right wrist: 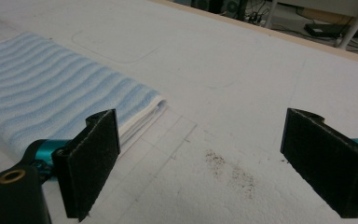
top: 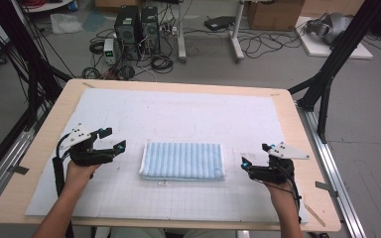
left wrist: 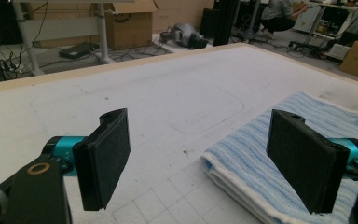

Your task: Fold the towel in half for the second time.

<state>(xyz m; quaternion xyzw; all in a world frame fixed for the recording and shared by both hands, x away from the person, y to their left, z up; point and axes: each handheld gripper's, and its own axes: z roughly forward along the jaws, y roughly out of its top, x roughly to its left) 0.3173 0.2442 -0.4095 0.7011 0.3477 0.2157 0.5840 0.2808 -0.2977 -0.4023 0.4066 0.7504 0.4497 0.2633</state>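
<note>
Fingers of both grippers spread, empty; towel between them, dark specks up close.

Each gripper, left and right, is showing a black body, two black foam-faced pads on teal anodised stubs, and a grey three-cornered plate (screw-dotted) on top. A black cable is trailing from each. Forearms are appearing bare, without sleeves.
</note>
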